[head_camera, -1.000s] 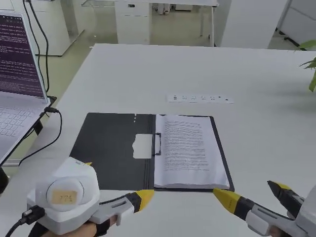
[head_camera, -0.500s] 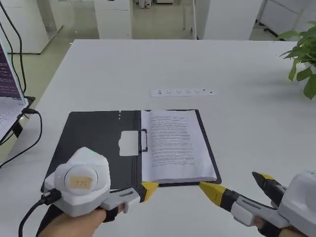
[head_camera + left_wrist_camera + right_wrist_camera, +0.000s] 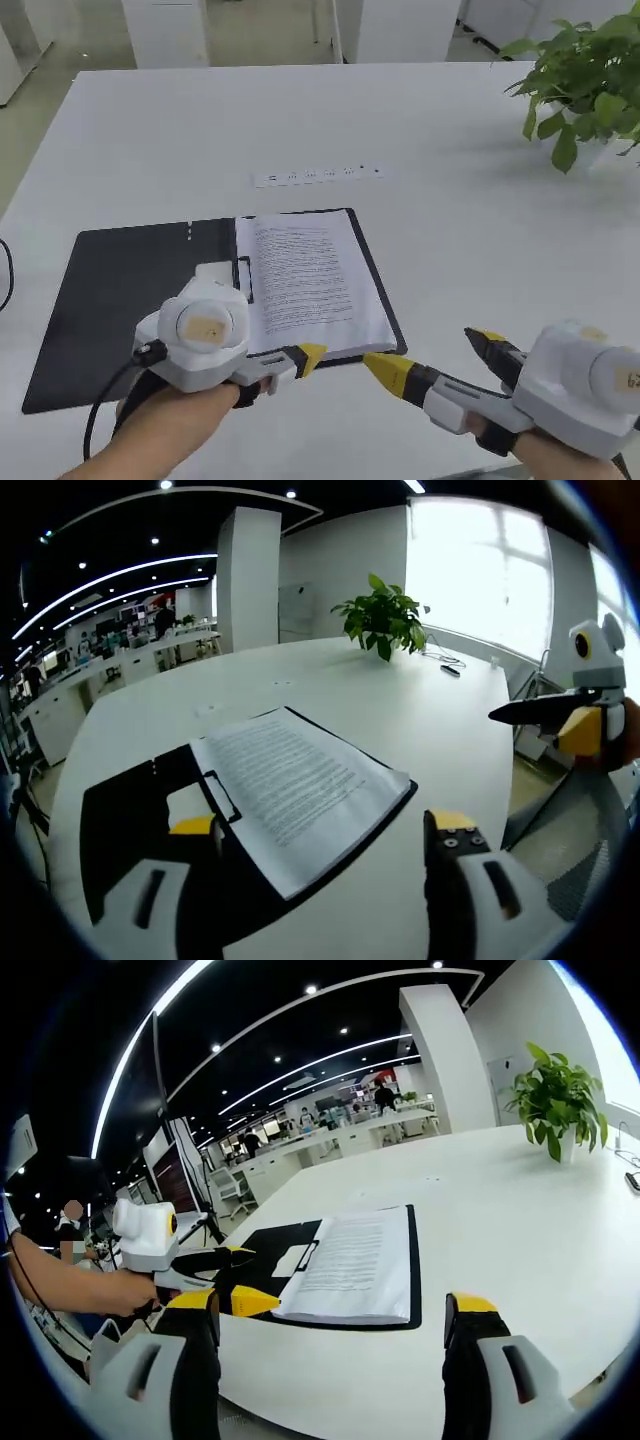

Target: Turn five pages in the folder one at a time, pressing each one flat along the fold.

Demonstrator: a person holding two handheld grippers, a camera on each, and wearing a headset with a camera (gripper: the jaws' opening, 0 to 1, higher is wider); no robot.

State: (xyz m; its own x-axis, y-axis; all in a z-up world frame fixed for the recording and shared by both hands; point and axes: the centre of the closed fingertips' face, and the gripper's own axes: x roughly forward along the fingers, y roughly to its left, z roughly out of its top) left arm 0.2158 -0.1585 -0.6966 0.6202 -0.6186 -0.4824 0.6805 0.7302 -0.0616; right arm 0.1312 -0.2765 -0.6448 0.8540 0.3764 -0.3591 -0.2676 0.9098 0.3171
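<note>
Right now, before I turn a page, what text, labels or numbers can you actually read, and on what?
Nothing reads clearly.
Top page in the folder: dense print, too small to read.
White strip on the table: tiny marks, unreadable.
Orange sticker on the left gripper: blurred.
Label on the right gripper: dark marks, too blurred to read.
</note>
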